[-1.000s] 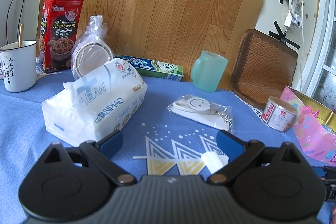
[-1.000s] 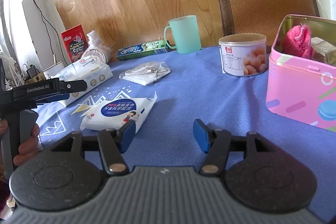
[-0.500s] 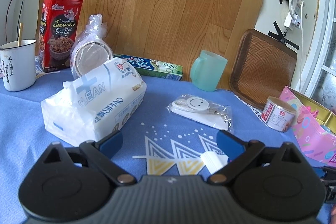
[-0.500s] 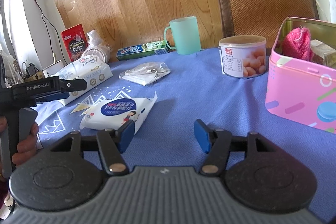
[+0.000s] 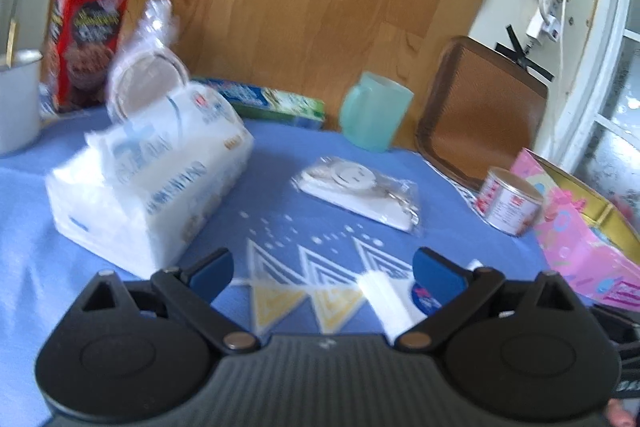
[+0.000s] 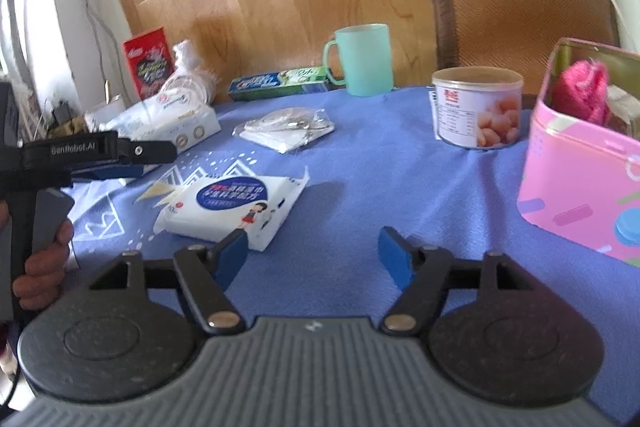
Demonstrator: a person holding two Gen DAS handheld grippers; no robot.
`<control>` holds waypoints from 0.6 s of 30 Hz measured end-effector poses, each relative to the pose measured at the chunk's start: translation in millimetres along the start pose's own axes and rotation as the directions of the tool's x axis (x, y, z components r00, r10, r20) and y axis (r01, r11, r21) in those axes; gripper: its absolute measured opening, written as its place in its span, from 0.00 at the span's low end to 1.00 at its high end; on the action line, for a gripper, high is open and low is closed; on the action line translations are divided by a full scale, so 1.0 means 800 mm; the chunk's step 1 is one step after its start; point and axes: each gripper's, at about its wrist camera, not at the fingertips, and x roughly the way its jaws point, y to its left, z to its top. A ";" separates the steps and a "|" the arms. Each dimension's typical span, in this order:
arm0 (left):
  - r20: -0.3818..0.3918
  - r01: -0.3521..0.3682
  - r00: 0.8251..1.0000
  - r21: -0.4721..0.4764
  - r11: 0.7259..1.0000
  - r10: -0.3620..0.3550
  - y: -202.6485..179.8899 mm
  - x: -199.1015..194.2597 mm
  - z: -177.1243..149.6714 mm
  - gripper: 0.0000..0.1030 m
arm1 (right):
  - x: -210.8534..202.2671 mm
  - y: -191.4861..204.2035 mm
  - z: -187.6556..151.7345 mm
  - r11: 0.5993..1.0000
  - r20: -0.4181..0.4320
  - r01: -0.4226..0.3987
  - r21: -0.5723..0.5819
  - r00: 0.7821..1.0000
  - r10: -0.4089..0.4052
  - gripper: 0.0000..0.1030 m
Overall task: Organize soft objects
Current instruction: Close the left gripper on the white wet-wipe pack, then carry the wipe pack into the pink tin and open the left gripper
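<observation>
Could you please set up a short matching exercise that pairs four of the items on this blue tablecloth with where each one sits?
Things:
1. fuzzy pink soft item
2. mint-green plastic mug
3. flat white wet-wipe pack with a blue oval label
4. red snack box

Places:
A. at the far left, against the wooden board
B. inside the open pink tin
C. lying flat just ahead of the right gripper
D. upright beside the toothpaste box

Pairs: 1-B, 2-D, 3-C, 4-A

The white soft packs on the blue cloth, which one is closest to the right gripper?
The flat wipes pack with the dark blue oval label. It lies just ahead of the right gripper, whose jaws are opening and empty. The big tissue pack and clear-bagged pouch lie farther back.
</observation>
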 end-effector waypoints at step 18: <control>-0.125 0.119 0.986 0.040 0.992 -0.114 -0.075 0.023 -0.020 0.77 | 0.040 0.062 0.013 0.961 -0.058 -0.048 -0.272 0.998 0.034 0.60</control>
